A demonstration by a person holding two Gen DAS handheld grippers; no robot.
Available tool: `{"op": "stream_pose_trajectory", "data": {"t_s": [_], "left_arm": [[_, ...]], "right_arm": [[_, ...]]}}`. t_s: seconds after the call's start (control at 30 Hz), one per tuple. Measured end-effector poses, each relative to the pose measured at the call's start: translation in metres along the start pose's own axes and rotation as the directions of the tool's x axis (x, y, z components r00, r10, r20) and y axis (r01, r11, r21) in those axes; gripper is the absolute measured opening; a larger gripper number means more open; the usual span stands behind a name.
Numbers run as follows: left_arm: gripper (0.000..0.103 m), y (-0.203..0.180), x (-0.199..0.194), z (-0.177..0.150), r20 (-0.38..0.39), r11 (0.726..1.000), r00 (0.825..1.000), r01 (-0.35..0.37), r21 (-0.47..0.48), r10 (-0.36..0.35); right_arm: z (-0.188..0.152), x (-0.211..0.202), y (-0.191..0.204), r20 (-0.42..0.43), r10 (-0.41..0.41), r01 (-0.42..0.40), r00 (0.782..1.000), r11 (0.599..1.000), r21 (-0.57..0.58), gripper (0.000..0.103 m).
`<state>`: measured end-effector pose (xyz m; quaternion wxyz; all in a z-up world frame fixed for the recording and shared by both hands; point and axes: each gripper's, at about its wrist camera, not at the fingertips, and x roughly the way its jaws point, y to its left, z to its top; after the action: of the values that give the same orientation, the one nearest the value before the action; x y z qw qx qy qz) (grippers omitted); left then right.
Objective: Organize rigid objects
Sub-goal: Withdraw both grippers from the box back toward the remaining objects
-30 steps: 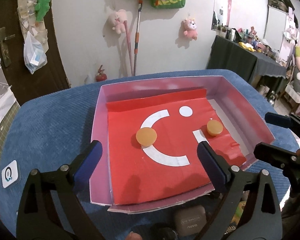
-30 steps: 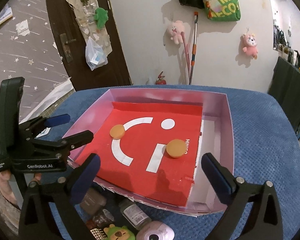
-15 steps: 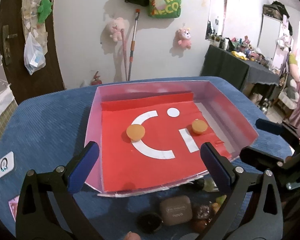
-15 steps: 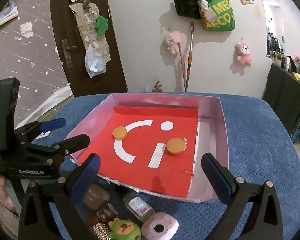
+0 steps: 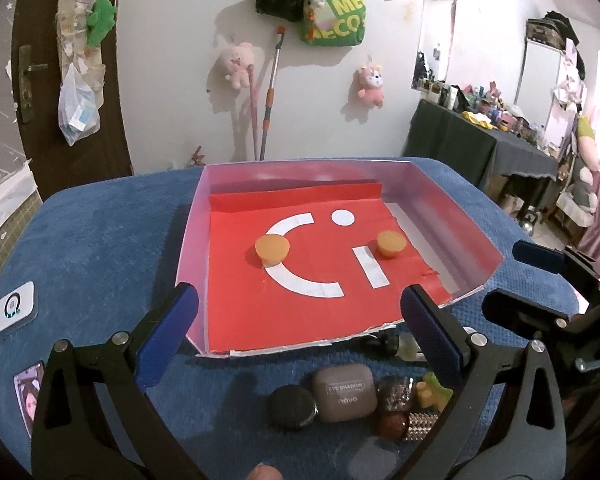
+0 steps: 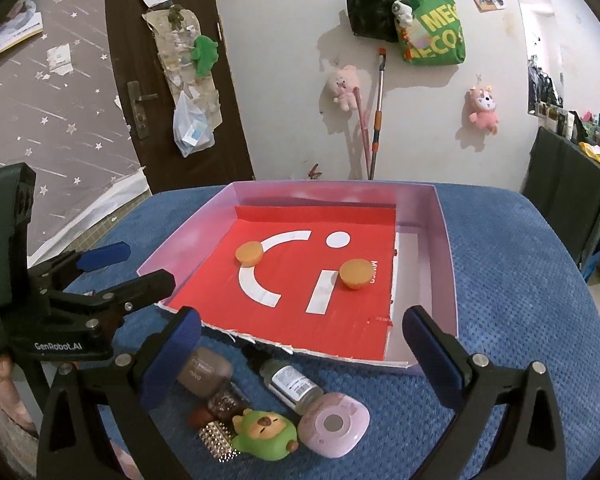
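Observation:
A shallow pink box (image 5: 192,232) with a red liner sits on the blue cloth. Two orange round lids (image 5: 272,247) (image 5: 391,243) lie inside it, apart from each other. In front of the box is a cluster of small items: a grey eyeshadow case (image 5: 344,392), a black round compact (image 5: 293,406), a small bottle (image 6: 290,380), a green toy (image 6: 264,434) and a pink round-lens gadget (image 6: 334,424). My left gripper (image 5: 299,300) is open above the box's near edge and holds nothing. My right gripper (image 6: 302,320) is also open and empty, over the cluster.
A small white device (image 5: 15,312) and a photo card (image 5: 30,392) lie on the blue cloth (image 5: 100,240) at the left. A dark cluttered table (image 5: 480,148) stands at the back right. A door and a wall hung with toys are beyond.
Both grippers have drawn back from the box toward its near side. The cluster of small items in front of the box has come fully into view.

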<state>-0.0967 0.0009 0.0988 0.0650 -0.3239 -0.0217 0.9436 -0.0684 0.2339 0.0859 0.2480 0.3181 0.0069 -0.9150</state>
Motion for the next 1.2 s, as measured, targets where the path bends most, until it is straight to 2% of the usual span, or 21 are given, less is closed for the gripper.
{"op": "stream_pose_trajectory", "data": {"t_s": [0.17,0.37,0.47,1.2], "left_arm": [[0.103,0.001,-0.004,-0.006,-0.008,1.000,1.000,0.007,-0.016,-0.007],[0.103,-0.006,-0.011,-0.014,-0.001,0.999,0.999,-0.037,0.014,0.037],[0.103,-0.008,-0.014,-0.016,-0.001,0.999,1.000,-0.026,0.018,0.026],[0.103,-0.011,-0.026,-0.045,-0.018,1.000,1.000,-0.016,-0.002,0.016]], "right_arm": [[-0.007,-0.008,0.010,0.011,-0.010,0.011,1.000,0.999,-0.033,0.103],[-0.016,-0.017,0.018,0.027,-0.024,0.026,0.999,0.998,-0.061,0.103],[-0.020,-0.021,0.020,0.035,-0.029,0.031,0.999,0.998,-0.063,0.103],[-0.050,-0.041,0.025,0.045,-0.017,0.018,0.999,1.000,-0.023,0.103]]}}
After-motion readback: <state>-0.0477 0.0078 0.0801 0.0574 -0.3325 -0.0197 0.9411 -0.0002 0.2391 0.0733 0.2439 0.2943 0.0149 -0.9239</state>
